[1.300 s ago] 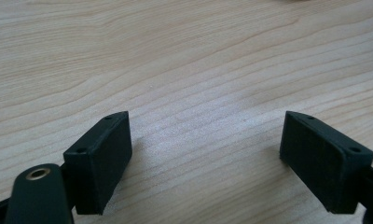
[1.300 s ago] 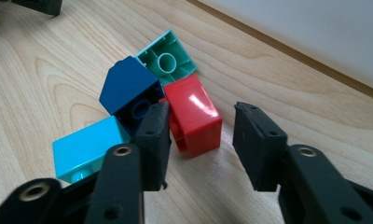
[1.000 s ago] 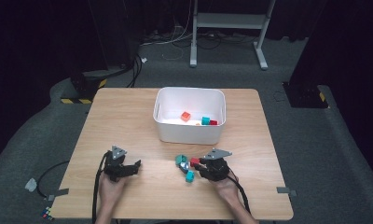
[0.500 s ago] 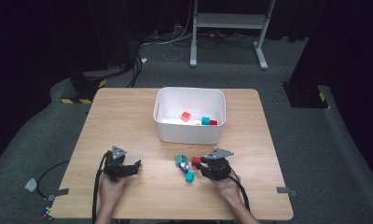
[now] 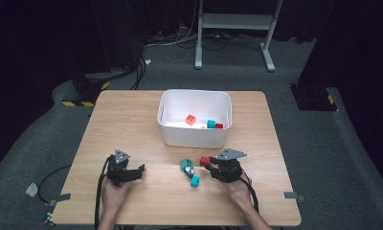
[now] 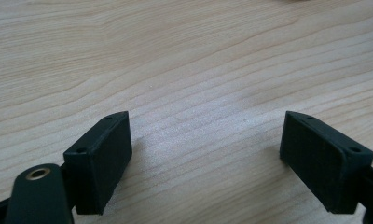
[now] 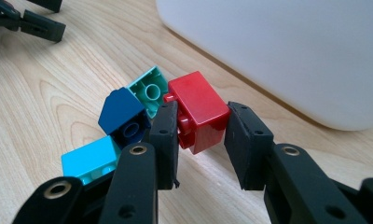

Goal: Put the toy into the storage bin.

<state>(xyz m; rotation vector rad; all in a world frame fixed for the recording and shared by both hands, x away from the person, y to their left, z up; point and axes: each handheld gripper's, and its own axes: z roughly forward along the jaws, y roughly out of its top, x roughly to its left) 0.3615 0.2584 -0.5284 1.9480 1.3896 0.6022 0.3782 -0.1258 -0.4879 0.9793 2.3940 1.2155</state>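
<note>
Your left gripper point(image 5: 140, 168) rests on the table point(image 5: 132, 120) at the same spot as a second ago, apart from the bricks. In the left gripper view its jaws stand wide apart over bare wood, with nothing between them.

Next come the loose bricks, which have not shifted — the green brick point(image 7: 150, 89), the dark blue brick point(image 7: 124, 114) and the turquoise brick point(image 7: 89, 158) lie bunched together, just beside your right gripper point(image 7: 201, 128).

That gripper has barely moved since the earlier frames. Its jaws are partly closed around the red brick point(image 7: 201, 109), one pad on each side. The brick looks clamped, though whether it has left the table is hard to tell.

Beyond it stands the white bin point(image 5: 194, 139) — an orange brick point(image 5: 191, 119), a teal one and a red one still lie inside.
</note>
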